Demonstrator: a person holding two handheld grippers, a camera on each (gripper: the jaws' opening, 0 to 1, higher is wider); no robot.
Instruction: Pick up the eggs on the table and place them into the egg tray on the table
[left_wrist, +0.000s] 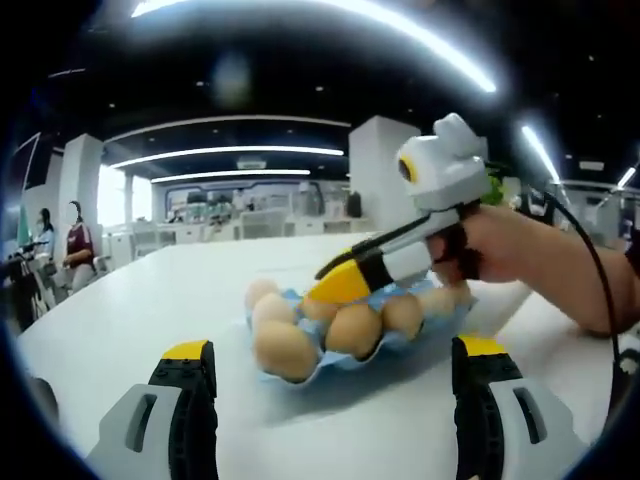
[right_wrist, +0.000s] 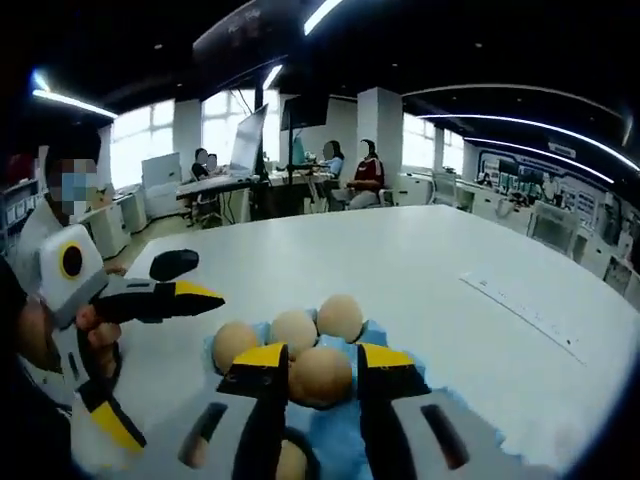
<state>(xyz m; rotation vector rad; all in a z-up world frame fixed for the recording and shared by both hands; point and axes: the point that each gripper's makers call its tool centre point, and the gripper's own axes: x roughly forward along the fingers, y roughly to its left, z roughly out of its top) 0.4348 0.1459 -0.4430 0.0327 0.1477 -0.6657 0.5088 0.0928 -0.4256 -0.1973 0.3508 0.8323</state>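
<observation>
On the white desk (left_wrist: 120, 330) sits a blue tray (left_wrist: 400, 345) already holding several eggs. In the right gripper view the right gripper (right_wrist: 322, 372) is low over the tray (right_wrist: 375, 335), its yellow-tipped jaws closed on an egg (right_wrist: 320, 375) just above the cells, with three more eggs seated at 12 o'clock beyond it. The left gripper (left_wrist: 330, 385) hangs back from the tray's near edge with its jaws spread wide and nothing between them; in the right gripper view it shows at 9 o'clock (right_wrist: 185, 280), also apart from the tray. The step in hand looks like seating the held egg. To do it well, I would bring the egg straight down over a free cell at the near side, keep it clear of the seated eggs, let it bottom out in the cup, then part the jaws only slightly and lift straight up. The tray looks light and may slide, so no sideways push.
</observation>
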